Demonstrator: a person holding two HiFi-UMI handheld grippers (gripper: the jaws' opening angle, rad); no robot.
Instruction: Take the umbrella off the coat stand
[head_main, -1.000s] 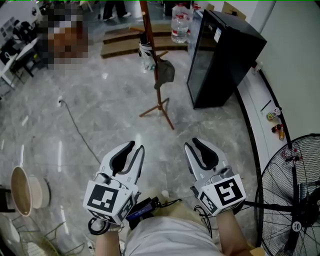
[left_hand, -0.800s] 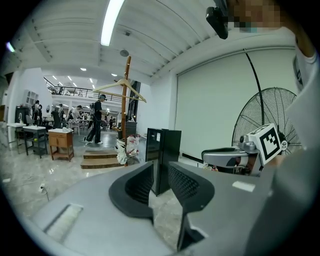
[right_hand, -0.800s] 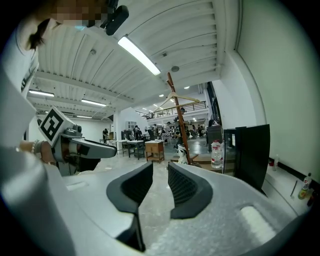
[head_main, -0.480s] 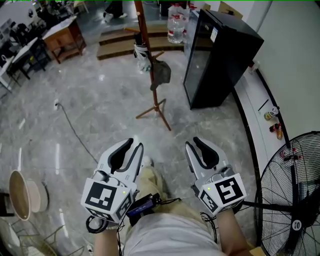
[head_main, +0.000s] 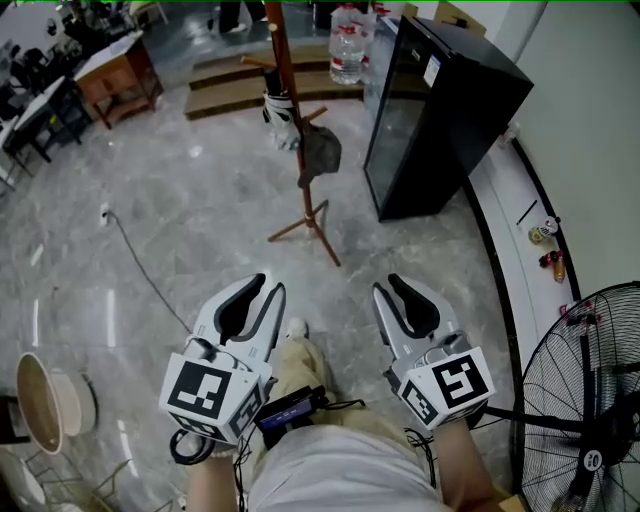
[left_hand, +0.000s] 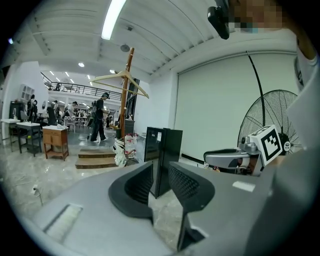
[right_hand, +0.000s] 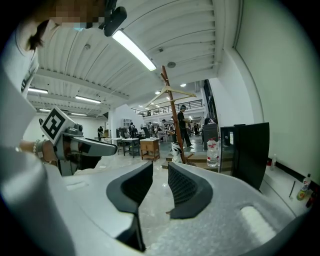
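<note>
A folded white-and-black umbrella (head_main: 279, 112) hangs on the wooden coat stand (head_main: 289, 90) at the top middle of the head view, well ahead of both grippers. A dark grey hat (head_main: 321, 152) hangs just below it. The umbrella (left_hand: 119, 152) shows small and far off beside the pole (left_hand: 125, 95) in the left gripper view, and the right gripper view has the umbrella (right_hand: 176, 149) by the pole (right_hand: 172, 107). My left gripper (head_main: 268, 291) and right gripper (head_main: 386, 292) are held low, side by side. Each is open by a narrow gap, with nothing between the pads.
A black cabinet (head_main: 432, 110) stands just right of the stand. A big floor fan (head_main: 590, 400) is at the lower right. Water jugs (head_main: 346, 48) and wooden steps (head_main: 225, 88) lie behind the stand. A cable (head_main: 140, 270) crosses the floor at left, near a round basket (head_main: 40, 388).
The stand and cabinet have drawn slightly nearer as the person steps forward; a knee now shows between the grippers. Both grippers keep the same pose and gap.
</note>
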